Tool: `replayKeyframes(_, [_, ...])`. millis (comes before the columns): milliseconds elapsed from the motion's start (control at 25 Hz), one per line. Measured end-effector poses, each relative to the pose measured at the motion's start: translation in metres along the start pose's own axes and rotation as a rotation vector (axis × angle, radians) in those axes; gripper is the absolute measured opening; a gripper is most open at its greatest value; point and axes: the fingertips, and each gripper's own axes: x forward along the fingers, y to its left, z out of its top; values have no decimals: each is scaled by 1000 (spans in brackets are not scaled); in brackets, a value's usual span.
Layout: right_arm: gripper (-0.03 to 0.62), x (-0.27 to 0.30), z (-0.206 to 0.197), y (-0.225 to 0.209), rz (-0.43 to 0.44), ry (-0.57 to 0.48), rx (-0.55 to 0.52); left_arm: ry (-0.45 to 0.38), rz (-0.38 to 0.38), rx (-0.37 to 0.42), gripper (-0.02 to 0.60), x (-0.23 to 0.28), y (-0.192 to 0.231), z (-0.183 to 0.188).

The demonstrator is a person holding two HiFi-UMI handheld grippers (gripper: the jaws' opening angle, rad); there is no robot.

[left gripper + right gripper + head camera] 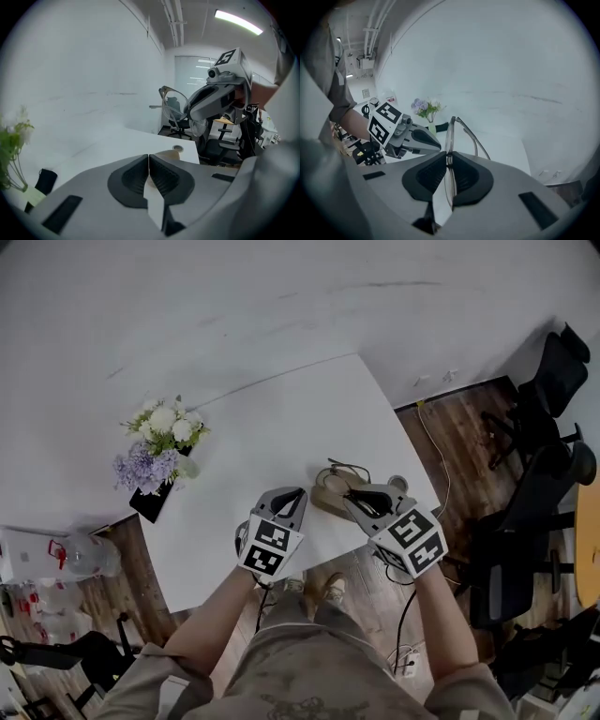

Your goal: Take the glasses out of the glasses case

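My right gripper (449, 157) is shut on a pair of clear-rimmed glasses (451, 140), pinched at the frame, with the temples pointing away and up. The left gripper view shows those glasses (174, 105) raised well above the table in the right gripper (191, 115). The tan glasses case (328, 495) lies on the white table (281, 418) near its front edge, between the two grippers. Beside the case my left gripper (298, 493) is lifted off the table, its pads (136, 176) together and nothing visible between them. The case (171, 153) shows just beyond its jaws.
A vase of white and purple flowers (157, 442) stands at the table's left, with a black object (155, 498) beside it. A cable grommet (397, 482) sits near the right corner. Office chairs (539, 456) crowd the floor to the right; a water bottle (89, 554) lies to the left.
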Motion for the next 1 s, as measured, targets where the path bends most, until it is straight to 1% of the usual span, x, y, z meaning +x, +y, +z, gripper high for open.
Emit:
replayKeyframes(160, [58,-42,44,-13,-88,-134,-49,-75,19,38,20,-16,7,41])
replayKeyframes(320, [58,-85,81,-15,-152,-244,-96,-141,34,61,20,-35,9,77])
replayKeyframes(440, [58,-121,104,-13,-197,-330,-145,-193,22,71,20,-52,1,107])
replayKeyframes(520, [58,-145,116,-11,-244,-387,-175,-238,15,100,20,-65,-6,129])
replayKeyframes(640, [58,-175,129,-4,-300,-465,-185,-308,20,141,20,-90,-11,157])
replayKeyframes(800, [58,-214,136,3,-355,-558,-173,-383,16,184,20,-119,-26,188])
replayKeyframes(920, [58,-234,138,12,-380,-613,-159,-439,7,190,20,-138,-36,204])
replayKeyframes(1000, [59,-245,136,18,-379,-644,-132,-475,7,181,20,-150,-42,213])
